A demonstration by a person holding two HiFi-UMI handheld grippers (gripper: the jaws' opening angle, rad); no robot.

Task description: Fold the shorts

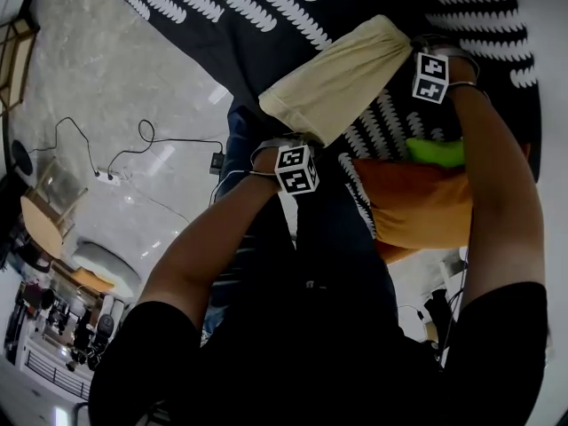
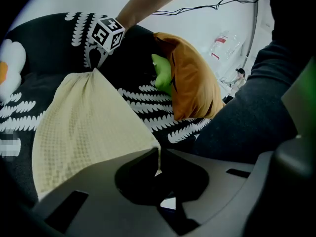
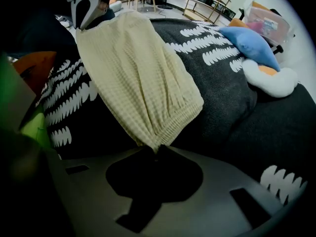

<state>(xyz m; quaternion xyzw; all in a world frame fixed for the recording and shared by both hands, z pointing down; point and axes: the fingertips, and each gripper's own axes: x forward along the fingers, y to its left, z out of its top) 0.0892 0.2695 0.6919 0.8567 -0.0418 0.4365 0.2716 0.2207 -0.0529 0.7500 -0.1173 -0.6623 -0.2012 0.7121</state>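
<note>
Both grippers have their jaws clamped on the pale yellow shorts (image 1: 342, 78). My left gripper (image 2: 158, 154) pinches one corner and my right gripper (image 3: 157, 149) the elastic waistband end. They're held stretched above the black patterned blanket (image 1: 257, 25), near an orange pillow (image 1: 417, 204).

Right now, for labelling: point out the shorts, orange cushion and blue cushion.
shorts (image 1: 342, 76), head view, cloth middle.
orange cushion (image 1: 417, 204), head view, top face.
blue cushion (image 3: 251, 45), right gripper view, middle.
</note>
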